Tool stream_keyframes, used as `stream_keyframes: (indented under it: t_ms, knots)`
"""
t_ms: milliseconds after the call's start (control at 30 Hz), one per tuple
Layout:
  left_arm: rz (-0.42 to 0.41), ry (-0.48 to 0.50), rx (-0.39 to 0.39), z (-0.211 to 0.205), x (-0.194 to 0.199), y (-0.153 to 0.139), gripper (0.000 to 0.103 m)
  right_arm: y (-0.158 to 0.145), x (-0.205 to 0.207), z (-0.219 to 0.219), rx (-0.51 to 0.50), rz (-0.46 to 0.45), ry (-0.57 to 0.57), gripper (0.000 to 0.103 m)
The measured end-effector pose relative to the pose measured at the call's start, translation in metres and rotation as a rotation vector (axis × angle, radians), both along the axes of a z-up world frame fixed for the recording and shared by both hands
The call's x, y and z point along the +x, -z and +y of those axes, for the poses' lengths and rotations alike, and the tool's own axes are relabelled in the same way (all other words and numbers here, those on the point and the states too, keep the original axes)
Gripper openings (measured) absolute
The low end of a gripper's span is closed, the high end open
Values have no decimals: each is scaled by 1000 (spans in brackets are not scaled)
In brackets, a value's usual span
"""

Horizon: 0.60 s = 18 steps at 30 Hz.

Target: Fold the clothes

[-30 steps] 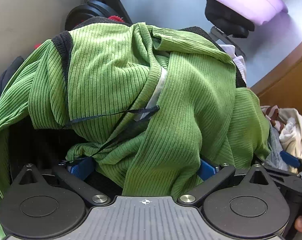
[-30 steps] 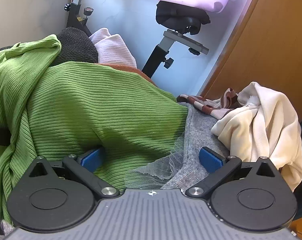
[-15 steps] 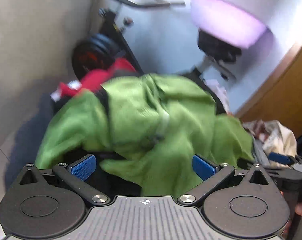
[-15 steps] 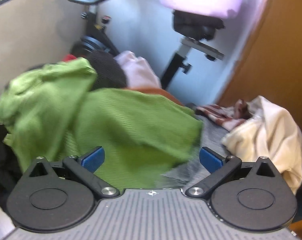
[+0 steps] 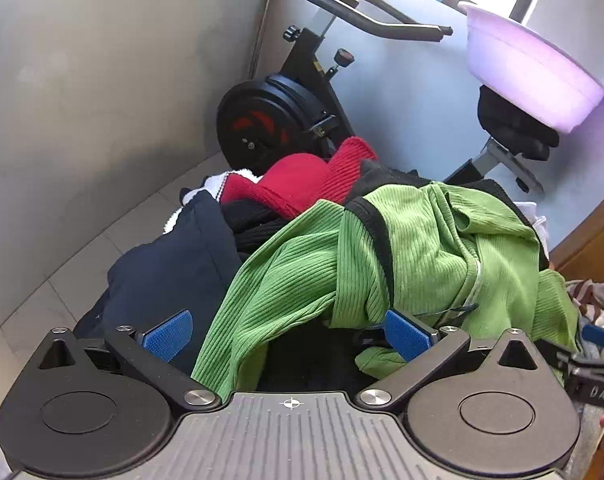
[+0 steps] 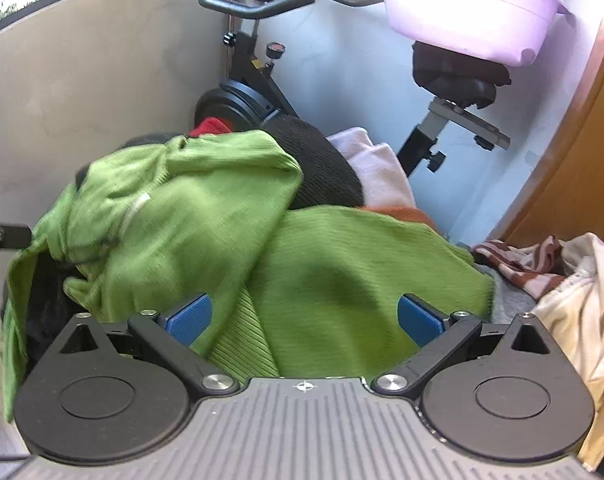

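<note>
Left wrist view: the green top [image 5: 422, 256] is seen heaped on a pile of clothes [image 5: 190, 264] beside an exercise bike [image 5: 286, 120] — crumpled, not yet spread for folding. The left gripper [image 5: 288, 334] is held low over it, jaws spread, a green fold lying between the pads but nothing pinched. In the right wrist view the right gripper [image 6: 304, 318] is likewise pointed down at the top [image 6: 342, 280], jaws wide, cloth between them ungripped. A grab at two points is judged likely — so that the top can be lifted clear.
</note>
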State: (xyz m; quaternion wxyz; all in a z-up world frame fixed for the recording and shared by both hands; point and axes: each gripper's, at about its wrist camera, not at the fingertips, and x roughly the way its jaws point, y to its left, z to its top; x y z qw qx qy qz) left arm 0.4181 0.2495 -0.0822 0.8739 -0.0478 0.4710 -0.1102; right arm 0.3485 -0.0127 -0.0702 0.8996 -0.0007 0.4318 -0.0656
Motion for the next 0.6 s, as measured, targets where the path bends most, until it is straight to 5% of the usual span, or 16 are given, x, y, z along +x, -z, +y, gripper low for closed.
stream_keyframes:
  t_ms: [167,333,367,400,467,600]
  knots:
    - [32,32,55,-3,5,21,102,-1,8,17,-2,-27,-66,88]
    - [57,67,102,2,5,33,90,12,11,34,-35,-12,-140,51]
    - [67,67,99,4,5,34,78,12,9,35,-28,-18,-153,43]
    - [78,67,96,6,6,35,61,12,9,35,-13,-17,-164,24]
    - [109,42,74,11,8,38,36,9,5,29,18,-27,-149,16]
    - [117,-9,13,19,5,36,8,-4,-5,12,78,-76,-84,5]
